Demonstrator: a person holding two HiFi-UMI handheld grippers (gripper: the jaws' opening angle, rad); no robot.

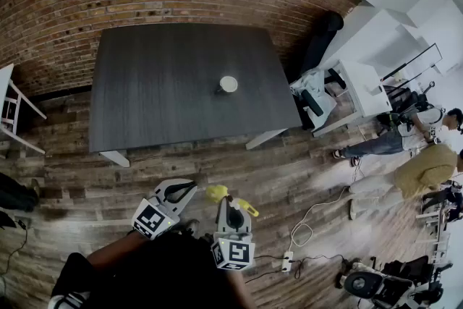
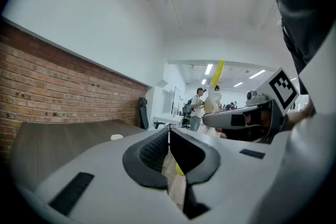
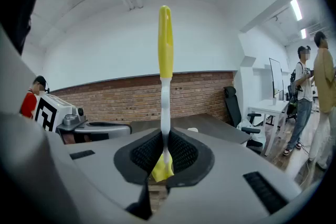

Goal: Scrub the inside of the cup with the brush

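The right gripper (image 3: 165,152) is clamped on the white stem of the brush (image 3: 165,44), which I judge to be a carrying grip before any scrubbing. The brush's long axis stands upright across the jaws, with the long yellow end above the claw and a short yellow end just below it. The left gripper (image 2: 169,147) is closed on nothing beside it, and the cup (image 1: 228,84) stands mouth-up on the table (image 1: 159,98), well ahead of both claws.

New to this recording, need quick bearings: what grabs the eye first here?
A yellow-and-white brush stands upright, clamped in the right claw, filling the right gripper view. In the head view a small white cup sits alone on the dark table, well away from both claws. The left claw is shut and empty.
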